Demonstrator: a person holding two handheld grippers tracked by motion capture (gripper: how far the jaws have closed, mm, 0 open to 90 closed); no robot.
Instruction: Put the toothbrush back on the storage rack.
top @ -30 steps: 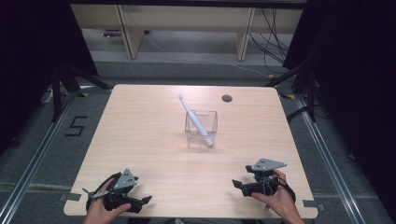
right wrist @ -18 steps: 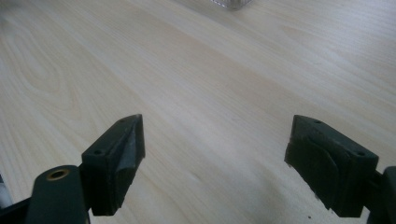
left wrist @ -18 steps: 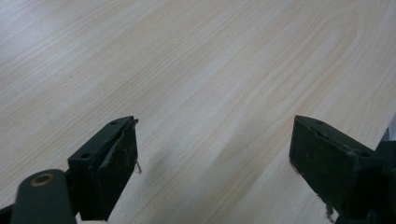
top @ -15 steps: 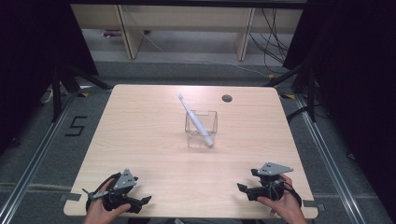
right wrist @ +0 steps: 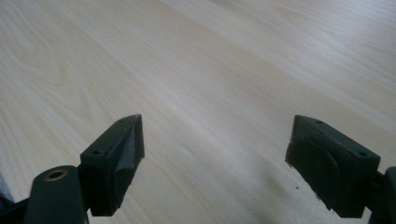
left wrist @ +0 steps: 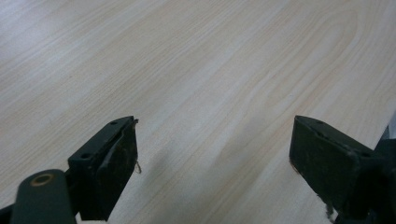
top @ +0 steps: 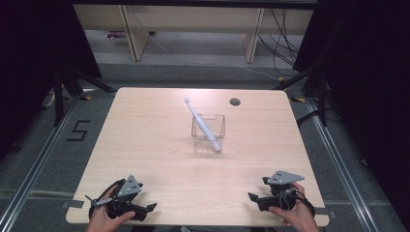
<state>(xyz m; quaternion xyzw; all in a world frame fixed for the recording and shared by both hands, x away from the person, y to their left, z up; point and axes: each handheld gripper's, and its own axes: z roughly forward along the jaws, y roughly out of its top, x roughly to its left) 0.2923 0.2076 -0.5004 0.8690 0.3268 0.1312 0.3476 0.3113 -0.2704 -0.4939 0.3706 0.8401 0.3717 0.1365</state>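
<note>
White tube leans diagonally in a clear box mid-table, tip toward 11 o'clock. Left gripper and right gripper rest at the near edge, jaws spread, empty. Gripper views just catch bare wood.

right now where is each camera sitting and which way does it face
high view: above the near edge, looking forward and down on the table and clear box; both hands and the left gripper and right gripper show.
left gripper view: rides that gripper, facing bare wood between open fingers.
right gripper view: likewise, fingers apart.
Shared: the tabletop.
</note>
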